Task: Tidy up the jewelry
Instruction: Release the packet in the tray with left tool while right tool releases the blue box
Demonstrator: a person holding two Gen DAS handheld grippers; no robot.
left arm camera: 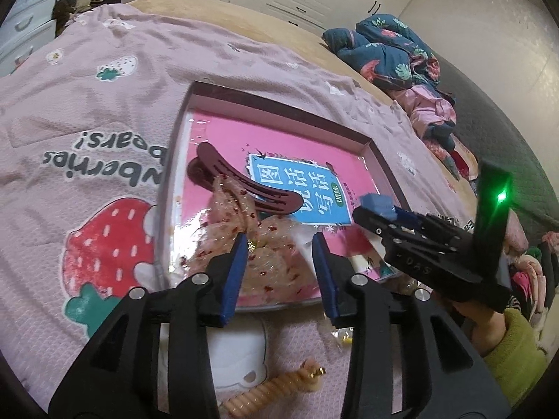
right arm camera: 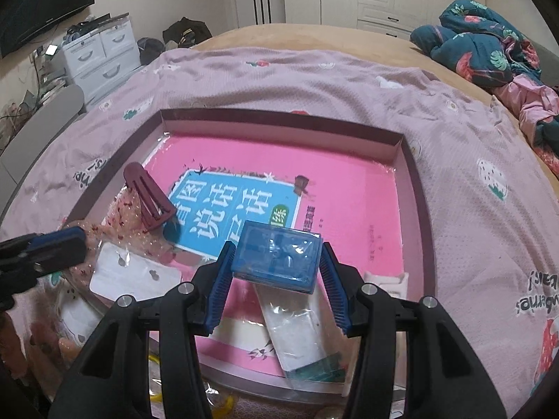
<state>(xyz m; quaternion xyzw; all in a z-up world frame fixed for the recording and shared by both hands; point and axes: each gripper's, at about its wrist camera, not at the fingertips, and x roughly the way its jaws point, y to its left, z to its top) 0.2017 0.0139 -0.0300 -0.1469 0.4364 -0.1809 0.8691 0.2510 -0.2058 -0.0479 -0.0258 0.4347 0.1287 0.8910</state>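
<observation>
The right claw (right arm camera: 276,276) gripped a small blue box (right arm camera: 277,256) above the near part of a shallow tray (right arm camera: 417,188) on the bed, while the left claw (left arm camera: 279,262) hung wide and empty over a speckled plastic bag (left arm camera: 269,262). Beyond lay a maroon hair clip (left arm camera: 241,181). The box probably wanted lowering flat onto bare pink lining, away from the clip. Its contents stayed blurred; a beige coil (left arm camera: 276,384) was cut off.

bed (right arm camera: 314,35) | pink strawberry blanket (right arm camera: 279,80) | shallow box (right arm camera: 415,174) on blanket
</observation>
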